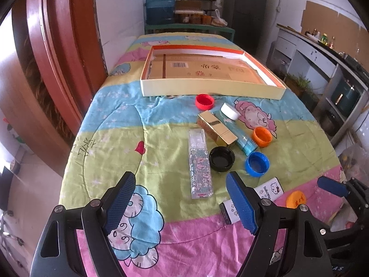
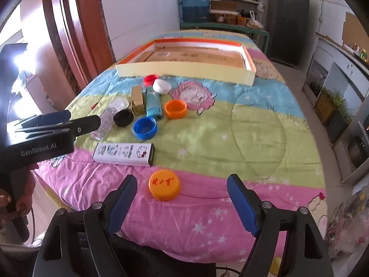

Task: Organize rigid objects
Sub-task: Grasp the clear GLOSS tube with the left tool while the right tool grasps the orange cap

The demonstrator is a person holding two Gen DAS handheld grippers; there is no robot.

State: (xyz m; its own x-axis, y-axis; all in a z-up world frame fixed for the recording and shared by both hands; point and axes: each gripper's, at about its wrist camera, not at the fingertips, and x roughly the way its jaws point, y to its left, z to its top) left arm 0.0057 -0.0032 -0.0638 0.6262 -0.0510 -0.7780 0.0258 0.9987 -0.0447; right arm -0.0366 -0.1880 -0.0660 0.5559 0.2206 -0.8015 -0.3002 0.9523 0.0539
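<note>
1. Left tool hangs low over the near edge of the tabletop, blue pads wide apart, nothing between them. Right tool likewise gaping & empty.
2. Tray box sits at the far end, empty. My guess: that's where the lot goes.
3. Loose stuff bunched mid-cloth, none in the tray yet: red cap, white cap, gold box, teal tube, orange cap, black cap, blue cap, clear floral box.
4. Yellow lid lies just ahead of the right tool, likely first pick.
5. Writing: "GLC" on the clear box; "GenRobot.AI" on the left tool's body in the right wrist view; Hello Kitty art on the white box; red characters on the lid, unreadable.
</note>
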